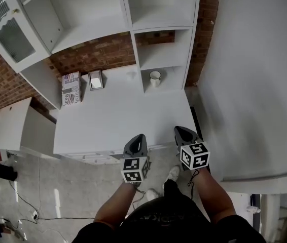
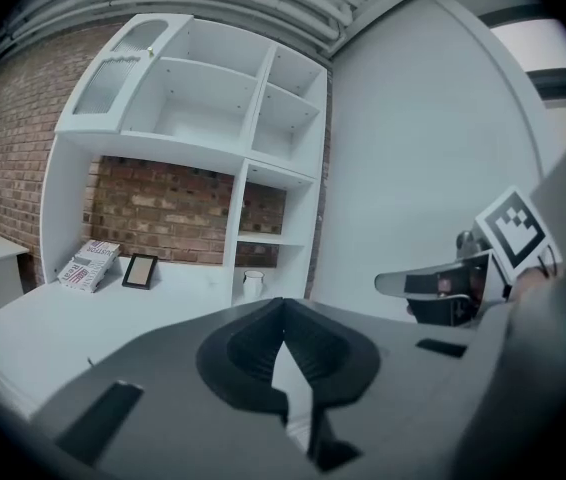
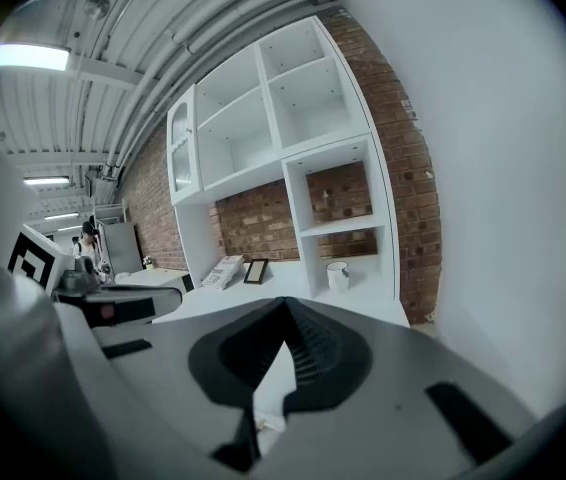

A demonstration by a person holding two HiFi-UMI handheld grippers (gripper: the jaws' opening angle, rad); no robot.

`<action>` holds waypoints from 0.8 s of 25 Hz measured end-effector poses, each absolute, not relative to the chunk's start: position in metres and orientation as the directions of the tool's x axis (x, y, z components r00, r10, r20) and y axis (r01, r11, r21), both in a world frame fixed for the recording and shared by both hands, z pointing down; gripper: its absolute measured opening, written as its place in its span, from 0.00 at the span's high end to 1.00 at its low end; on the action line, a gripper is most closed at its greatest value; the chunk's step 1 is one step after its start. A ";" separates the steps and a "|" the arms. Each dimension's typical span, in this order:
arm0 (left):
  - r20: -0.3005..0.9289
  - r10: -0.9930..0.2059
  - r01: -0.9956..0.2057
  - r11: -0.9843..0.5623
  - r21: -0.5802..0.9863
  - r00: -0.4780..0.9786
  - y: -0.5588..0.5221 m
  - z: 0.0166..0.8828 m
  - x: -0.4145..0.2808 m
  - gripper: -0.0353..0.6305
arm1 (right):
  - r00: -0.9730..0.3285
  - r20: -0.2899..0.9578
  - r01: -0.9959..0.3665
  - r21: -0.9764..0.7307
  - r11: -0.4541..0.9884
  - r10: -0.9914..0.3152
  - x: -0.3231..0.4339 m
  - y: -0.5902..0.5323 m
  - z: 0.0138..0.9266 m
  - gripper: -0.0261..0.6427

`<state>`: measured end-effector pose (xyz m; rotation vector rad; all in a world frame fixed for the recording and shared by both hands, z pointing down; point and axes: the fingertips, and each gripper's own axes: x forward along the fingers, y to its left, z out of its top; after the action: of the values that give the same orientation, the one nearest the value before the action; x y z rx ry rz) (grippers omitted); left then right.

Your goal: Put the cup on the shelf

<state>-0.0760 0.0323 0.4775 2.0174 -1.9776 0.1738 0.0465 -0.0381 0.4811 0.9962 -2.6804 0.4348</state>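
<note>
Here I hold left gripper (image 1: 140, 137) and right gripper (image 1: 180, 130) clenched, empty — cup (image 1: 155, 78) stands in the shelf's (image 1: 165, 50) bottom cubby.

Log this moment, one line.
left gripper: shut, empty | right gripper: shut, empty | both: at counter front edge | cup: upright in bottom shelf cubby, ungripped

White counter (image 1: 118, 118): box (image 1: 71, 88), frame (image 1: 96, 80), cup (image 1: 155, 78)

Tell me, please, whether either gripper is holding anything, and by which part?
Nothing is held. The left gripper and right gripper are both shut with nothing between them; the cup stands alone in the shelf's lowest compartment.
</note>
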 end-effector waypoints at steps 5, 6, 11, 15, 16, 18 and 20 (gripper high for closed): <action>0.296 -0.954 -0.990 -0.016 0.137 0.056 0.053 0.478 -0.075 0.94 | -0.730 0.330 -0.673 -0.193 0.714 -0.598 0.047 -0.015 0.482 0.96; 0.295 -0.954 -0.990 -0.017 0.137 0.057 0.055 0.477 -0.075 0.94 | -0.731 0.329 -0.672 -0.193 0.715 -0.598 0.047 -0.011 0.482 0.96; 0.290 -0.955 -0.991 -0.021 0.135 0.060 0.066 0.476 -0.076 0.94 | -0.733 0.317 -0.671 -0.195 0.715 -0.602 0.047 0.000 0.478 0.96; 0.287 -0.956 -0.991 -0.018 0.136 0.056 0.071 0.475 -0.077 0.94 | -0.737 0.313 -0.667 -0.196 0.718 -0.599 0.045 0.005 0.475 0.96; 0.287 -0.956 -0.991 -0.017 0.136 0.056 0.072 0.474 -0.077 0.94 | -0.738 0.312 -0.667 -0.196 0.719 -0.599 0.045 0.006 0.475 0.96; 0.286 -0.956 -0.991 -0.017 0.135 0.056 0.074 0.474 -0.077 0.94 | -0.740 0.309 -0.665 -0.197 0.721 -0.598 0.044 0.008 0.474 0.96; 0.287 -0.956 -0.991 -0.017 0.135 0.056 0.075 0.475 -0.078 0.94 | -0.741 0.308 -0.663 -0.197 0.722 -0.597 0.042 0.009 0.474 0.96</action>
<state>-0.0778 0.0755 0.4749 2.0426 -1.9672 0.1647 0.0420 0.0091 0.4736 1.0043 -2.7041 0.4360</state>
